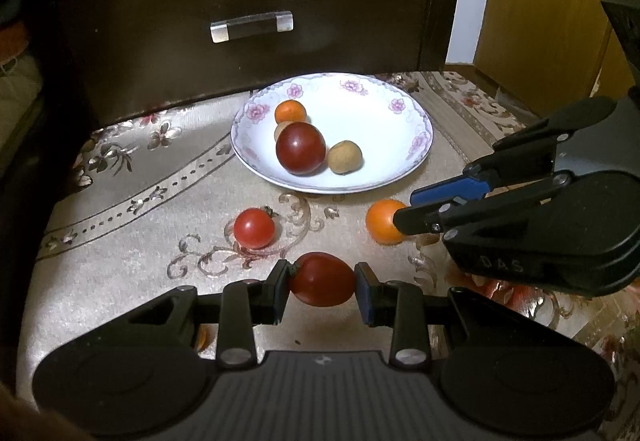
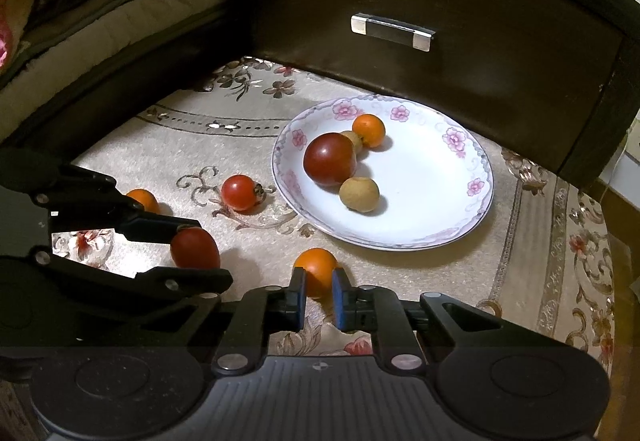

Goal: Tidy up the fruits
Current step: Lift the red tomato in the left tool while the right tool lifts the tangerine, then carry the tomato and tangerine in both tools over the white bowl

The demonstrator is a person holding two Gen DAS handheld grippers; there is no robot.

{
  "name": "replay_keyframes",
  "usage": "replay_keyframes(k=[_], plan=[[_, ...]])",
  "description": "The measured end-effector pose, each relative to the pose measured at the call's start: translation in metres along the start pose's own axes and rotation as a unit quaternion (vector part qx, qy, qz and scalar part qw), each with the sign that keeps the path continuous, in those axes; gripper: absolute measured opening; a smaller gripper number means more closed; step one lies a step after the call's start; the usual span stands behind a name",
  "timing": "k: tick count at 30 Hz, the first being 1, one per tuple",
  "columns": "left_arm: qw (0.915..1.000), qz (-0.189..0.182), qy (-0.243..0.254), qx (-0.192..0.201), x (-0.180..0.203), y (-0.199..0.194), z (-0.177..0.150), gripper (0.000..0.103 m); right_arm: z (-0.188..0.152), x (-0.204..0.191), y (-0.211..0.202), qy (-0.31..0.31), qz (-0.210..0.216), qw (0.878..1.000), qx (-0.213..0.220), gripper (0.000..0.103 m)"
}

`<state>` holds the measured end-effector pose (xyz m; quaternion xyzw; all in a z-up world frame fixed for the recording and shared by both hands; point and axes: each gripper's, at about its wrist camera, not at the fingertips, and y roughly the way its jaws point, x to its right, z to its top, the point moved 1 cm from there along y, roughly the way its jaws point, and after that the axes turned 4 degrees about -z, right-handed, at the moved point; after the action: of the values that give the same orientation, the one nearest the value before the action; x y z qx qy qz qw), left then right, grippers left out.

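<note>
My left gripper point(image 1: 322, 291) is shut on an oval red tomato point(image 1: 322, 279), held just above the cloth; the right wrist view shows it too, with the left gripper point(image 2: 208, 253) around the tomato point(image 2: 196, 249). My right gripper point(image 2: 319, 297) is closed narrow on the near side of a small orange fruit point(image 2: 316, 269) lying on the cloth, its tips point(image 1: 404, 209) touching the fruit point(image 1: 382, 221). The flowered white plate point(image 1: 332, 189) holds a dark red tomato point(image 1: 300, 147), an orange fruit point(image 1: 290, 111) and two tan round fruits point(image 1: 345, 157).
A red cherry tomato point(image 1: 254, 228) lies loose on the patterned cloth point(image 1: 120, 281) left of the plate's front. Another orange fruit point(image 2: 144, 199) sits behind my left gripper. A dark wooden drawer front point(image 1: 248, 1) with a metal handle rises right behind the plate. Bedding point(image 2: 60, 1) is at far left.
</note>
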<state>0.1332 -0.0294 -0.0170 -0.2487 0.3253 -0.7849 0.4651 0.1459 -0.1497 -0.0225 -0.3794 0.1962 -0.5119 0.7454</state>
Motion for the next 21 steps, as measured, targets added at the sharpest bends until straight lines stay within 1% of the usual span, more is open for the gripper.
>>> replay_keyframes(k=[5,15,21], plan=[[0.9999,0.003,-0.002,0.010,-0.001,0.000,0.010,0.040,0.004,0.005,-0.003,0.008,-0.006,1.000,0.008,0.010],[0.9993,0.003,-0.008,0.036,-0.002,0.011,0.042,0.040,0.020,0.025,-0.005,0.036,-0.020,0.999,0.027,0.010],[0.9994,0.004,-0.018,0.030,-0.007,0.023,0.047,0.040,0.029,0.037,0.002,0.050,-0.030,0.998,0.033,0.010]])
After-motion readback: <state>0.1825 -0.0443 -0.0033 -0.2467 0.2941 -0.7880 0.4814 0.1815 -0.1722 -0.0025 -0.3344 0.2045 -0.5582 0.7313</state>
